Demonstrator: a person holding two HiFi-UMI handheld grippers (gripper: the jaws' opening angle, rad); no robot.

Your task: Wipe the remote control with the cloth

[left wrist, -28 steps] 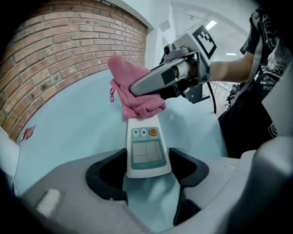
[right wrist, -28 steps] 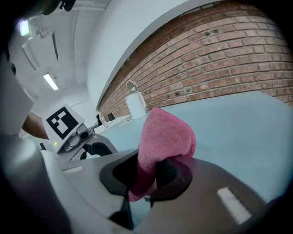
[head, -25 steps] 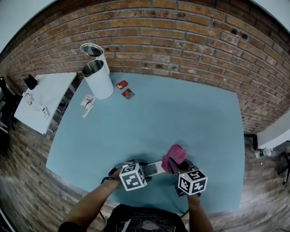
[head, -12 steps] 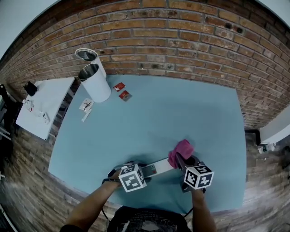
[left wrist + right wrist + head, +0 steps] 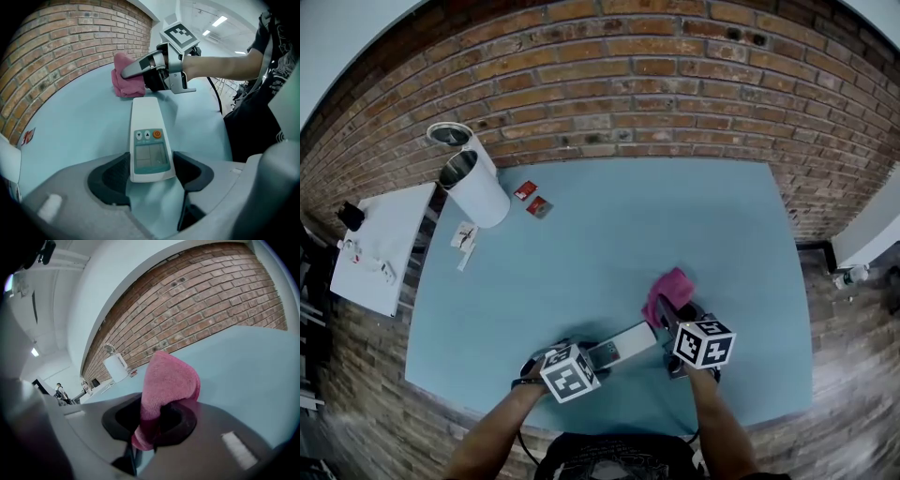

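The remote control [image 5: 622, 344] lies near the table's [image 5: 675, 216] front edge, with the cloth [image 5: 667, 292] just beyond its right end. Two bins [image 5: 476, 192] stand at the far left corner, with packets [image 5: 532, 199] just right of them.

We saw a brick wall [image 5: 656, 84] running behind the pale blue tabletop [image 5: 609, 234]. A small white side table [image 5: 384, 234] stood off its left edge, on a brick-patterned floor [image 5: 356, 375]. A plain white wall [image 5: 117, 282] rose above the bricks, and strip lights [image 5: 219, 21] shone overhead.
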